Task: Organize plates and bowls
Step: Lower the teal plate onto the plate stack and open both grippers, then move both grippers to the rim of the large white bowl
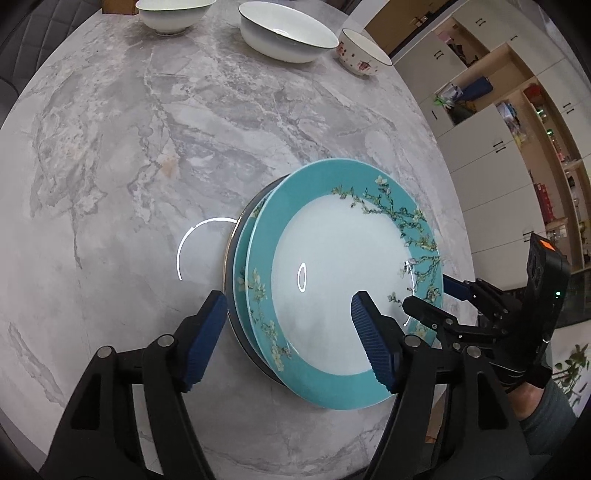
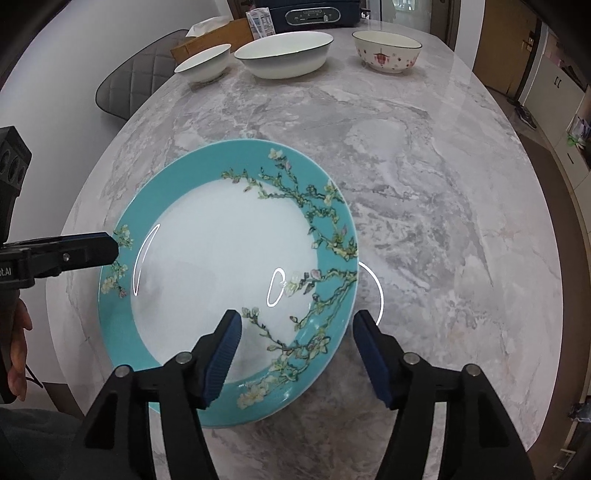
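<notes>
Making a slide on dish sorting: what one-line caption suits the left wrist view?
Open left gripper straddling the rim of a teal plate stack, three bowls beyond.

We count three bowls at 12 o'clock: small white bowl (image 2: 203,62), big white bowl (image 2: 284,53), patterned bowl (image 2: 386,50). Teal plates (image 1: 343,280), two stacked on a darker one (image 1: 231,295).

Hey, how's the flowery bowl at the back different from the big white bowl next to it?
The patterned bowl is smaller and taller-sided; the large white bowl is wider and shallower. The patterned bowl carries red motifs on its outside; the large white bowl is plain outside. The patterned bowl sits nearer the table's right edge, the large white bowl in the middle of the row. Both stand upright and empty on the marble table, each with a dark rim line.
</notes>
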`<state>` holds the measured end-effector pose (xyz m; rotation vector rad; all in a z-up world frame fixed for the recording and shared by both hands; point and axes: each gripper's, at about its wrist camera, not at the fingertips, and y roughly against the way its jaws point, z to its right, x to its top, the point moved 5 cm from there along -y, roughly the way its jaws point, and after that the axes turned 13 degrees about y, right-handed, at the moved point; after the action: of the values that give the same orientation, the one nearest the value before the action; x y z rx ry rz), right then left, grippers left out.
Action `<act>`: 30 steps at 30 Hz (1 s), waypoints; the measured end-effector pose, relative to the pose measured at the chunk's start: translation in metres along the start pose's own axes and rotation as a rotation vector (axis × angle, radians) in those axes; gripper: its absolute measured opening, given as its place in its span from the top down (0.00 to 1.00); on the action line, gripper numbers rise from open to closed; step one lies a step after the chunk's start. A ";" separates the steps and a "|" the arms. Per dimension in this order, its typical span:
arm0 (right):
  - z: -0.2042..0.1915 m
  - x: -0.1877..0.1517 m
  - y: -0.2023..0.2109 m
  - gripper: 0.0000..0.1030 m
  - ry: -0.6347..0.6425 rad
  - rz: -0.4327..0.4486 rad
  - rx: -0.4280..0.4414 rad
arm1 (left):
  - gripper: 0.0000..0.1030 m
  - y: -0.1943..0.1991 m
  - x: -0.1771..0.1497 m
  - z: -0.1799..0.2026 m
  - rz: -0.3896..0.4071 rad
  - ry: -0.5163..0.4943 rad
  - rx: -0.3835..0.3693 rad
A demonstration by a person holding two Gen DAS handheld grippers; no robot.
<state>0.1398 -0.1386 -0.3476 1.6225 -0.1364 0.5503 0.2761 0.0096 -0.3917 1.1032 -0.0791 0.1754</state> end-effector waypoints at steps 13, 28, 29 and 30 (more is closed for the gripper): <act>0.078 0.076 0.078 0.00 -0.189 0.304 0.096 | 0.30 0.056 0.107 -0.001 0.163 0.121 -0.087; 0.141 0.249 -0.018 0.00 -0.172 0.252 0.233 | 0.00 -0.009 0.251 0.037 0.210 0.061 0.045; 0.144 0.255 -0.028 0.00 -0.180 0.238 0.234 | 0.00 -0.014 0.257 0.036 0.212 0.071 0.057; 0.144 0.260 -0.036 0.00 -0.186 0.225 0.239 | 0.00 -0.020 0.265 0.034 0.204 0.089 0.060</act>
<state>0.4204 -0.2124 -0.2737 1.9047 -0.4085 0.6038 0.5406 -0.0029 -0.3540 1.1457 -0.1073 0.4113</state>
